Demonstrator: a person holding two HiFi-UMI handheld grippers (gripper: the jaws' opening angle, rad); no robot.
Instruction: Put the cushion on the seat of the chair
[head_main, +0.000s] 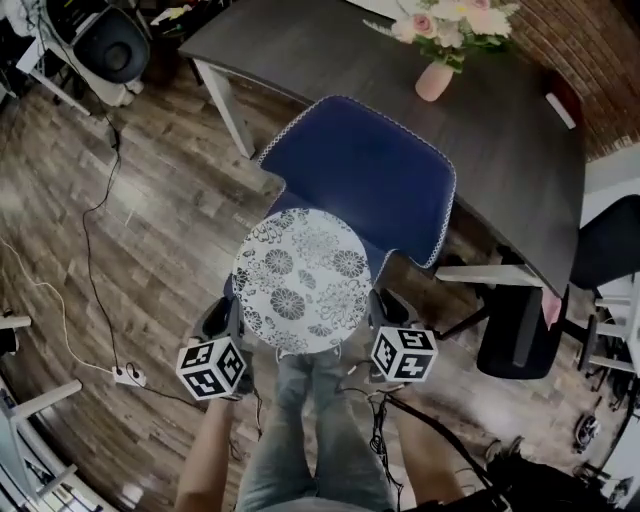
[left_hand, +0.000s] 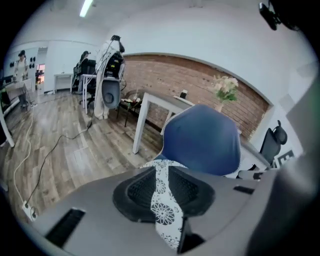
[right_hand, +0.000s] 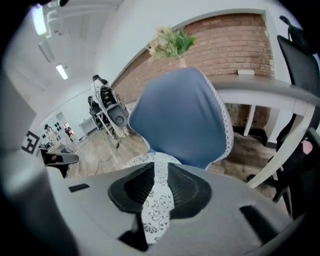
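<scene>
**Jaws on both sides are being pressed onto the cushion (head_main: 300, 280) rim**

- Left gripper (left_hand: 162, 192): its jaws are being closed on a fold of the patterned fabric, which is being pinched between the ribbed pads (left_hand: 137, 192). The cushion's left edge is being gripped, seen from the head view.
- Right gripper (right_hand: 157, 190): the same grip is being applied. The jaws are being squeezed together on the cushion's right edge, with fabric running up between them.
- Cushion: round, white with a dark floral print. It is being held flat between the two grippers, over the seat of the blue chair (head_main: 365, 170) and just in front of the backrest. Most of the seat is being covered by it in the head view. Contact with the seat cannot be told.
- Chair: the blue backrest is edged with white trim and is being faced by both gripper views. It is standing pushed up against the dark tabletop (head_main: 500, 140).
- Tabletop: a pink vase (head_main: 434, 80) with flowers (head_main: 450, 20) is being carried on it, well apart from the cushion.
- Marker cubes (head_main: 212, 367) are being seen low in the head view, either side of the person's legs (head_main: 310, 430).
- Wood floor (head_main: 150, 230): a cable (head_main: 95, 230) is lying across it on the left.
</scene>
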